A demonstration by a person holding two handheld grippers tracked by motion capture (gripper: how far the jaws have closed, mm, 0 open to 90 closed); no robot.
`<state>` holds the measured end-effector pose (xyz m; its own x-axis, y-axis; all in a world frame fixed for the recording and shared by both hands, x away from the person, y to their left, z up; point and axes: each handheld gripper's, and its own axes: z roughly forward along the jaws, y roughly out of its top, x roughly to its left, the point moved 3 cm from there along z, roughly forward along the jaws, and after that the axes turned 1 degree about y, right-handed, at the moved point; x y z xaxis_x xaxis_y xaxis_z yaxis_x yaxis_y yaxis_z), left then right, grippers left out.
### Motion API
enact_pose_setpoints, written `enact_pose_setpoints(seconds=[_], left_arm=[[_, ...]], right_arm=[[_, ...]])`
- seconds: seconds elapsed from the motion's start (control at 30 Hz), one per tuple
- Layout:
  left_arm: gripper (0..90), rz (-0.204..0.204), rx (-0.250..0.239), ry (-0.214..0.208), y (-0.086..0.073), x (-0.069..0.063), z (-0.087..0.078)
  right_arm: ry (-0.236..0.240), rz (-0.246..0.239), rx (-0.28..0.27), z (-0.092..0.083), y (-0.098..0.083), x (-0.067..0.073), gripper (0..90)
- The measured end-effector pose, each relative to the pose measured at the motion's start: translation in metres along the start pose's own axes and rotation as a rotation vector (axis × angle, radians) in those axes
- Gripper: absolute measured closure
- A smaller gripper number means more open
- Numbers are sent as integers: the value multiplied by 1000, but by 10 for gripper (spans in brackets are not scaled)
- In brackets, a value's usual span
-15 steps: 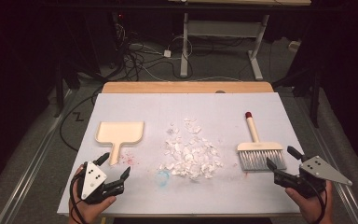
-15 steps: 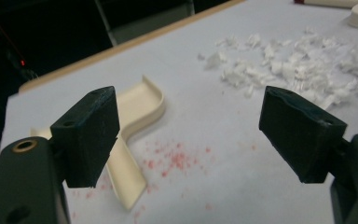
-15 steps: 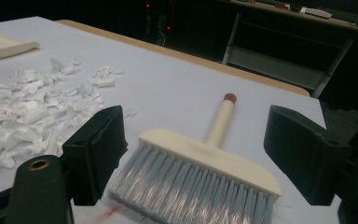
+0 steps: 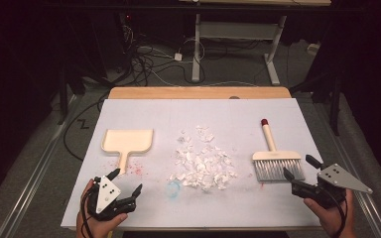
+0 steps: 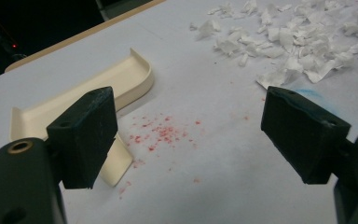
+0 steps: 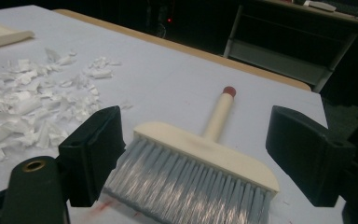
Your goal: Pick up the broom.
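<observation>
We hold the left tool at the near left edge of the white table, its jaws spread wide with nothing between them, aimed at the cream dustpan that lies flat just ahead, handle toward us. The right tool hovers at the near right, also fully released and bare, just behind the brush, which lies flat with its grey bristles toward us and its red-tipped handle pointing away. Between them sits the pile of torn white paper scraps. We judge the dustpan to be light, stiff, smooth plastic that could slide on the table; its short flat handle is the place to pinch. The brush looks light too, its bristles soft and yielding, so we would take it by the rigid cream head or the handle, not the bristles. The scraps are feather-light and likely to scatter at a quick stroke. In the left gripper view, the near jaw covers part of the dustpan handle; in the right gripper view, the brush is slightly blurred and its bristle tips run off the lower edge. A faint blue mark and red specks on the table are hard to identify.
</observation>
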<state>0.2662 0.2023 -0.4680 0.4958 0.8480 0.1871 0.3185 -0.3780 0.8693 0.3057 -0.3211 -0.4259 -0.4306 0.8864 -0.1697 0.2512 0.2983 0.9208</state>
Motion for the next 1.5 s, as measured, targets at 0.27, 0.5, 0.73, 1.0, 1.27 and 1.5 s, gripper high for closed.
enact_pose_setpoints(seconds=[0.27, 0.5, 0.73, 1.0, 1.27, 1.5], left_arm=[[178, -13, 26, -5, -1, 1, 8], [178, -13, 62, 0, -7, 2, 15], [178, -4, 69, 17, -5, 1, 16], [178, 2, 81, 6, -5, 0, 21], [178, 25, 95, -7, -6, -4, 22], [178, 31, 92, -4, -5, -6, 20]], right_arm=[[-8, 17, 85, 29, 9, -12, 208], [47, 88, 275, 81, 26, -33, 255], [4, 125, 531, 143, 25, -45, 271], [0, 173, 717, 181, 4, -53, 353], [43, 150, 733, 183, 10, -48, 647], [65, 135, 715, 182, 9, -47, 714]])
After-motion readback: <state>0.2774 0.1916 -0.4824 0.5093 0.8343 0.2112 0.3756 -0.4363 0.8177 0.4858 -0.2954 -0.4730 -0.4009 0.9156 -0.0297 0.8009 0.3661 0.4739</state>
